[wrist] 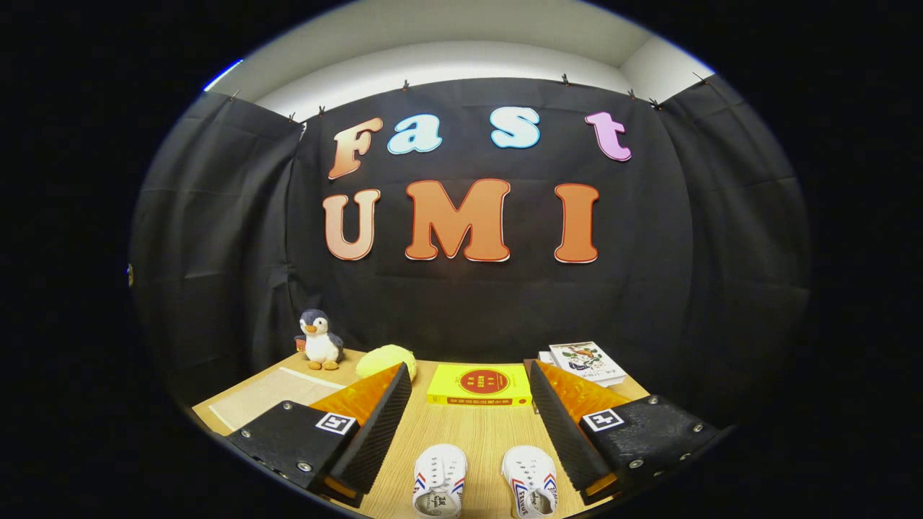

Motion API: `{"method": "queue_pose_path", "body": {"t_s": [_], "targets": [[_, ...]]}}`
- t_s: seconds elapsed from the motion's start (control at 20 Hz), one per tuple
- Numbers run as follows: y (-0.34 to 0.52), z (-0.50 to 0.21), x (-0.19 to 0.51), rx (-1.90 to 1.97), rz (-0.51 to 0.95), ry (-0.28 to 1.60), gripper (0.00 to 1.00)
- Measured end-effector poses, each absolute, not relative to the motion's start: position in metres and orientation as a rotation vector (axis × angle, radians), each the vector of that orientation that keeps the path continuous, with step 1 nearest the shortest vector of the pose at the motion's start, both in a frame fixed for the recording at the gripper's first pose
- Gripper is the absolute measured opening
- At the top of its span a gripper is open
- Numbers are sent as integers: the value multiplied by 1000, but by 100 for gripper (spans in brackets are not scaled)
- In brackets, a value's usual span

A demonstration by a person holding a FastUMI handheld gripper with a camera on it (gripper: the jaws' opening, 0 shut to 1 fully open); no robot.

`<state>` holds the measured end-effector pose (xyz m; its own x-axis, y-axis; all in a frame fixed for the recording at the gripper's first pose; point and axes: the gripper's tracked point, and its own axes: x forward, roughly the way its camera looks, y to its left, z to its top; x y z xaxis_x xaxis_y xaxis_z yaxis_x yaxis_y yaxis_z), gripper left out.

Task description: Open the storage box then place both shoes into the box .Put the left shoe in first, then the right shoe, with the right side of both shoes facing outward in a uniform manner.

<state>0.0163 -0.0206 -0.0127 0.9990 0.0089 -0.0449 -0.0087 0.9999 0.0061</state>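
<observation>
A: Shoes (pixel 484 489), toes fwd, paired on desk (pixel 472 432) btwn claw (pixel 470 425) fingers; claw wide, holding nothing.
B: Box?
A: Can't tell; yellow book (pixel 479 384) sits beyond; shoes prob. staged side by side for an L-first pick.

A pale wood-grain, matt tabletop (pixel 469 440) is seen under the open gripper (pixel 470 404); ribbed finger pads (pixel 375 432) are noted. Two white canvas shoes (pixel 440 479) with rubber toes lie between the fingers. A glossy yellow book (pixel 479 384) and plush penguin (pixel 319 340) lie beyond.
</observation>
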Motion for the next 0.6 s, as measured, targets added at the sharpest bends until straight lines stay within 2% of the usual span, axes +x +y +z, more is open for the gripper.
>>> {"method": "queue_pose_path", "body": {"t_s": [0.15, 0.35, 0.6], "targets": [[-5, -27, 21, 52, 71, 81, 98], [34, -71, 28, 182, 216, 223, 99], [103, -130, 22, 548, 492, 490, 98]]}}
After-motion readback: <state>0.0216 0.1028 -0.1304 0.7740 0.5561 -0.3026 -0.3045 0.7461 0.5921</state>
